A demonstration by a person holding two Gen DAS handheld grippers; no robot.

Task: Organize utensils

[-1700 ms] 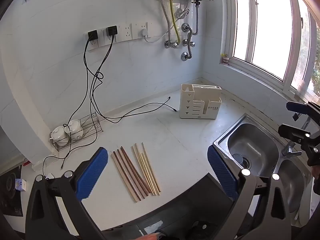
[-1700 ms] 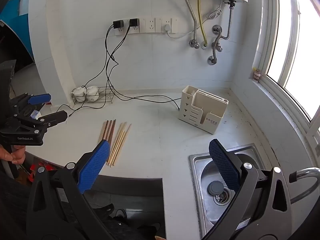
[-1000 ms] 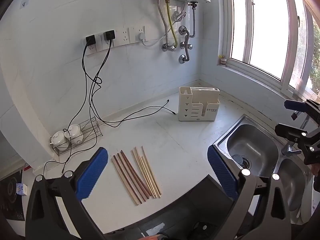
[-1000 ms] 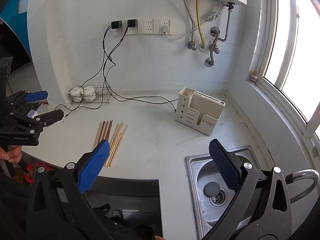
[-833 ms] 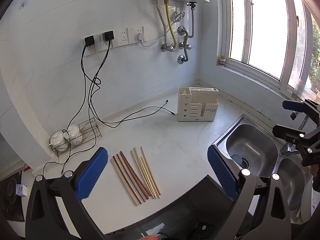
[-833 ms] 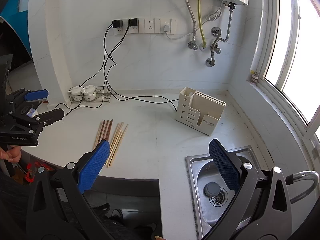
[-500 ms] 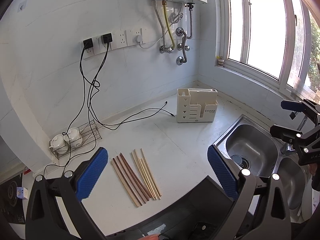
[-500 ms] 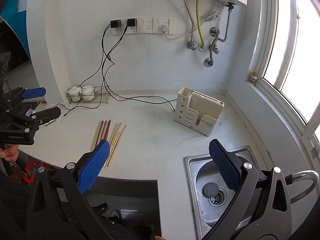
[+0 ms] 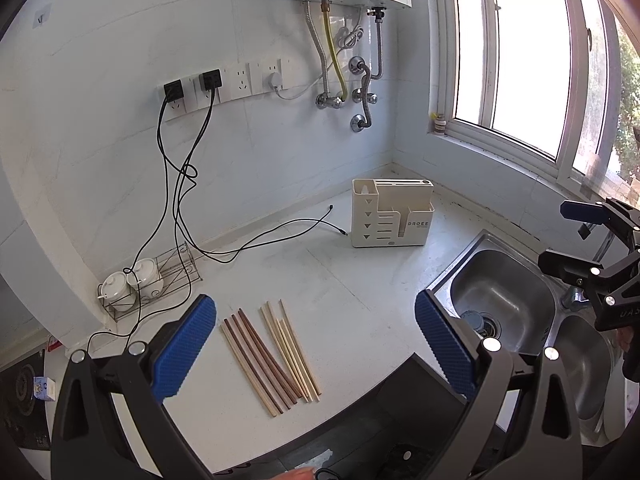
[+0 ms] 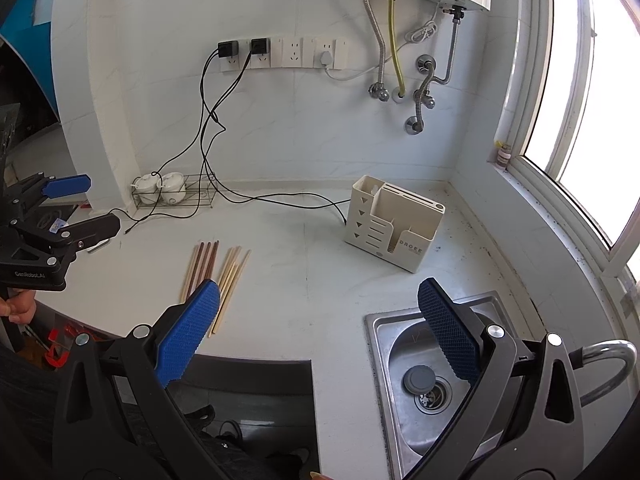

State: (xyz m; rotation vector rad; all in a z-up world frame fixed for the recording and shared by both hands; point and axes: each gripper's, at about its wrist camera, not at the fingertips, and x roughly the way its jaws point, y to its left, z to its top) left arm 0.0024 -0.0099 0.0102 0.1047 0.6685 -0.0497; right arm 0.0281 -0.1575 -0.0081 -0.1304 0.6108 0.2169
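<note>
Several chopsticks lie side by side near the front edge of the white counter: dark brown ones (image 9: 260, 356) (image 10: 202, 264) and pale wooden ones (image 9: 290, 352) (image 10: 232, 276). A cream utensil holder (image 9: 390, 216) (image 10: 394, 228) stands upright farther back, near the corner. My left gripper (image 9: 313, 304) is open and empty, held above and in front of the chopsticks; it also shows at the left edge of the right wrist view (image 10: 60, 208). My right gripper (image 10: 319, 286) is open and empty over the counter's front edge beside the sink, and appears over the sink in the left wrist view (image 9: 568, 236).
A steel sink (image 9: 452, 276) (image 10: 372, 328) with a faucet (image 10: 604, 364) takes up the right side. A wire rack with two white pots (image 9: 148, 284) (image 10: 172, 190) stands at the back left. Black cables (image 9: 256, 240) trail from the wall sockets across the counter toward the holder.
Both views have drifted slightly, with the counter objects sliding a little in frame. Both grippers stay open and empty. The chopsticks and holder have not moved.
</note>
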